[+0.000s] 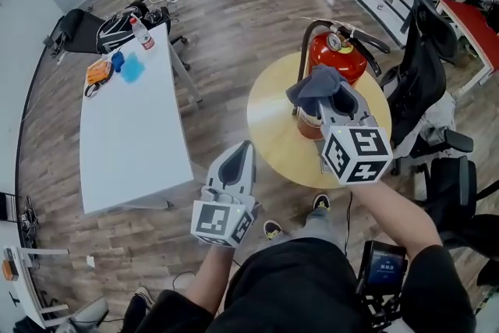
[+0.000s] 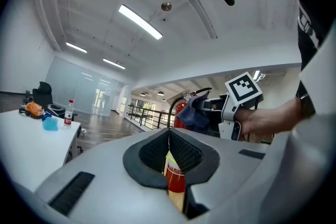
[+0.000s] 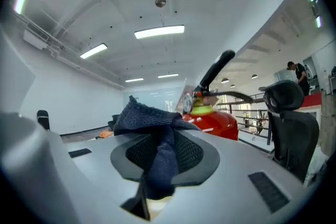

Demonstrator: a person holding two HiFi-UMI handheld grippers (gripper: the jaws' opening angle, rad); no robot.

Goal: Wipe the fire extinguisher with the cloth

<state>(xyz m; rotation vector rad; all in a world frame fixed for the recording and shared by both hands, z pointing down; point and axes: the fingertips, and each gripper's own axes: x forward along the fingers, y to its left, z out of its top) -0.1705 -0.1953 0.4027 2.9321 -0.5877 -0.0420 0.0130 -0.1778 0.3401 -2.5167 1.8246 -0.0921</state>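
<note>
The right tool (image 1: 337, 99) is clenching a dark blue knitted cloth (image 1: 314, 83). In the right gripper view the fabric is bunching out above the closed jaws, and a strip is hanging down between them. The cloth is sitting right at the near upper side of the red metal fire extinguisher (image 1: 339, 57), though whether the 2 are touching cannot be told. The extinguisher is standing upright on a round pale wooden desk (image 1: 273, 129), its black handle and hose rising at the top. The left tool (image 1: 244, 150) is hovering just off the desk's near left edge, apart from the extinguisher. Its jaws are pressing together and gripping nothing, and a sliver of the red cylinder is showing through the slit beneath them. A long white rectangular desk (image 1: 132, 136) is standing further left, carrying a clear bottle with a red cap (image 1: 143, 33)
</note>
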